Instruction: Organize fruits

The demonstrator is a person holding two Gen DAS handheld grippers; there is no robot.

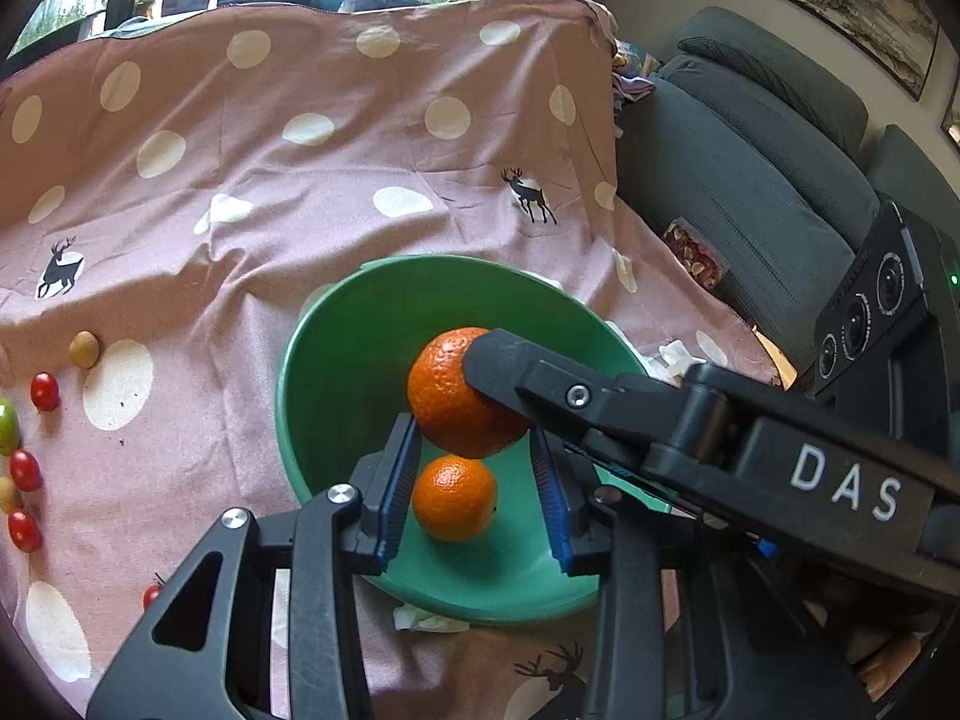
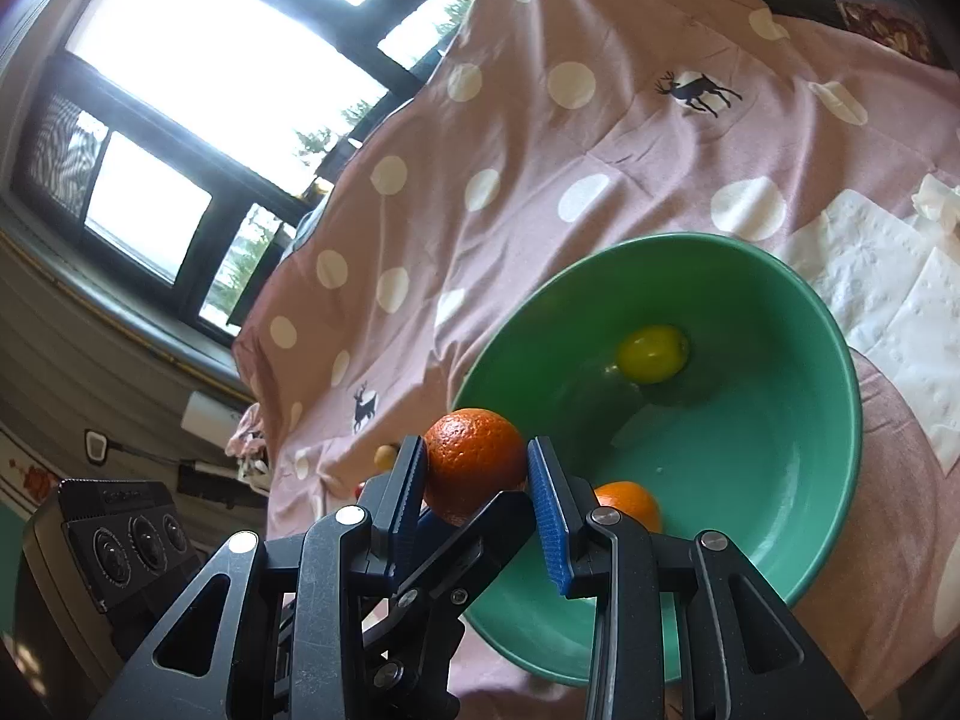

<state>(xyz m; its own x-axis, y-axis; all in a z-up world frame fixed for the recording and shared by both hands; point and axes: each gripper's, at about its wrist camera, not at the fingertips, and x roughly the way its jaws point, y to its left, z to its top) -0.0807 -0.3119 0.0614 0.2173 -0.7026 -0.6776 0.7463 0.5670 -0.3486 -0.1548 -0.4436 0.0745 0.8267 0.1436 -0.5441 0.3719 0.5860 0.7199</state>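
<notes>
- Right gripper: jaws closed onto a large orange, blue pads pressed to its two sides. The fruit hangs over the near-left rim of the green bowl, clear of the bowl floor.
- Left gripper: jaws spread wide and gripping nothing. Its blue fingers stand either side of the bowl's interior, with the held orange just past their tips.
- From the left wrist view, one finger of the right gripper crosses in from the right and presses the orange's side.
- Bowl contents: a smaller orange on the floor, visible between the left fingers; a yellow fruit further in, well apart from it. Much of the bowl floor between them is bare.
- Bowl sits on a pink spotted cloth with deer prints.
- Left of the bowl, well apart: red cherry tomatoes, a small tan fruit and a green one near the frame edge. Open cloth lies between them and the bowl rim.
- White paper napkins lie beside the bowl's far-right rim.
- The cloth's right edge drops off beside a grey sofa; windows stand beyond its far edge.
</notes>
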